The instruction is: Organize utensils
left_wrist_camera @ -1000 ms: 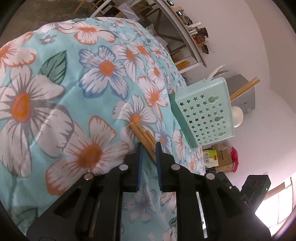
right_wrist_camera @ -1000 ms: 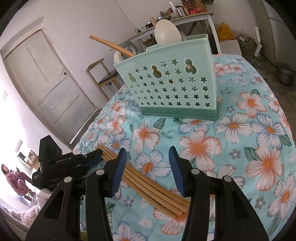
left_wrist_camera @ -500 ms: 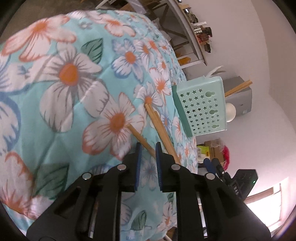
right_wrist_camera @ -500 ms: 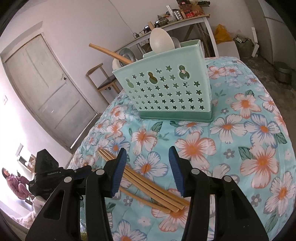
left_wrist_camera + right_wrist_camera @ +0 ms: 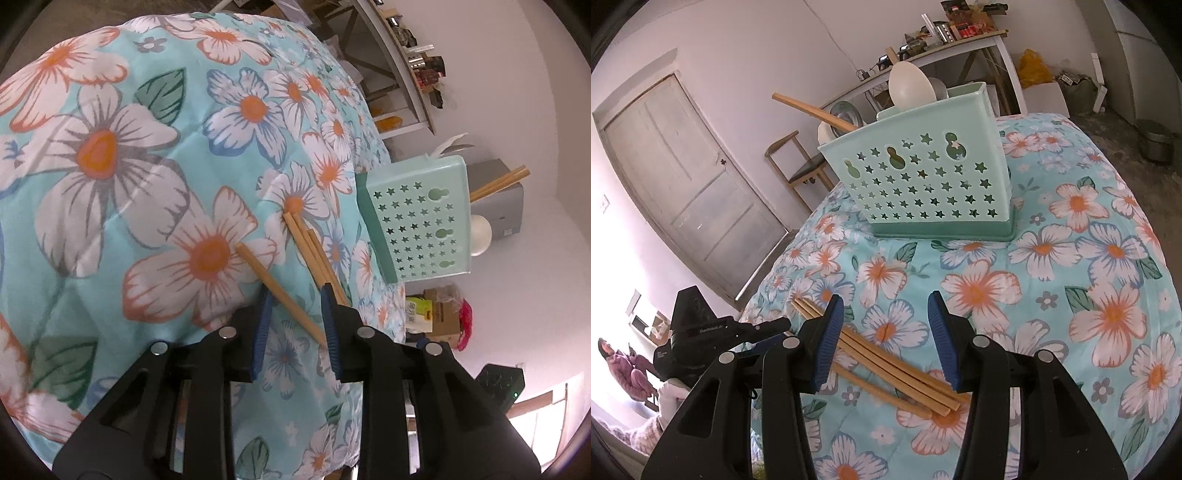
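Note:
Several wooden chopsticks point(image 5: 894, 365) lie on the floral tablecloth point(image 5: 1108, 258). One chopstick point(image 5: 275, 286) lies apart from the bundle point(image 5: 314, 251) and passes between the open jaws of my left gripper point(image 5: 295, 306), not clamped. My right gripper point(image 5: 886, 332) is open and empty, hovering just above the bundle. The mint green utensil basket point(image 5: 923, 184) stands beyond, holding chopsticks point(image 5: 812, 110) and a white spoon point(image 5: 908, 86). It also shows in the left wrist view point(image 5: 421, 221).
The left gripper's body point(image 5: 701, 332) shows at the table's left edge in the right wrist view. Behind the table are a door point(image 5: 683, 192), a wooden chair point(image 5: 798, 166) and a cluttered shelf point(image 5: 942, 37).
My left gripper's jaws have opened, letting go of the single chopstick, which now lies on the cloth apart from the bundle. The right gripper has stayed open over the bundle.

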Demonstrator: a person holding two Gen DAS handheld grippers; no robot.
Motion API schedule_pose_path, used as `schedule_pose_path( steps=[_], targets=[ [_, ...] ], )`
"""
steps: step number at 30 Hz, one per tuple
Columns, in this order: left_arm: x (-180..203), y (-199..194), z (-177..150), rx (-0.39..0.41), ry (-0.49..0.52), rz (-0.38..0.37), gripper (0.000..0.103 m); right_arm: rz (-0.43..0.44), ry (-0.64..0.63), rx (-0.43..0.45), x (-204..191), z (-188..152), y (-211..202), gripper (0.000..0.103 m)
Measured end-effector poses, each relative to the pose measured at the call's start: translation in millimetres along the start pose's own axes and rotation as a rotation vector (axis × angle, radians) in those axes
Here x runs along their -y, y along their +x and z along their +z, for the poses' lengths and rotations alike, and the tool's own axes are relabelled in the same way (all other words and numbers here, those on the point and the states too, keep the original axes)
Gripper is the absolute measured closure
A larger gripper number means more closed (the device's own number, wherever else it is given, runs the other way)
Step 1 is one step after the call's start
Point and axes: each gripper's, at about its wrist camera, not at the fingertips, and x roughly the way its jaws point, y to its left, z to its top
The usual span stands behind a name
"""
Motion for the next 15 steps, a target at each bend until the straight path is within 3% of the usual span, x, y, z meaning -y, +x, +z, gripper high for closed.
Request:
schedule_pose_path(
  steps=[7,9,15],
  targets=[
    [5.9,1.1,-2.9,0.061,0.026,0.050,0.079,0.000,0.002,-0.003,1.0,-1.5,-0.1,0.056],
    [8.6,2.4,-4.7,0.077,0.051,0.075,0.086,-0.003,-0.002,-0.002,0.3,-1.3,-0.4,0.056],
    [20.5,4.8,-12.9,0.127,0.210,0.133,0.084,-0.014,-0.014,-0.007,-3.1,0.4,0.1,0.056]
  ],
)
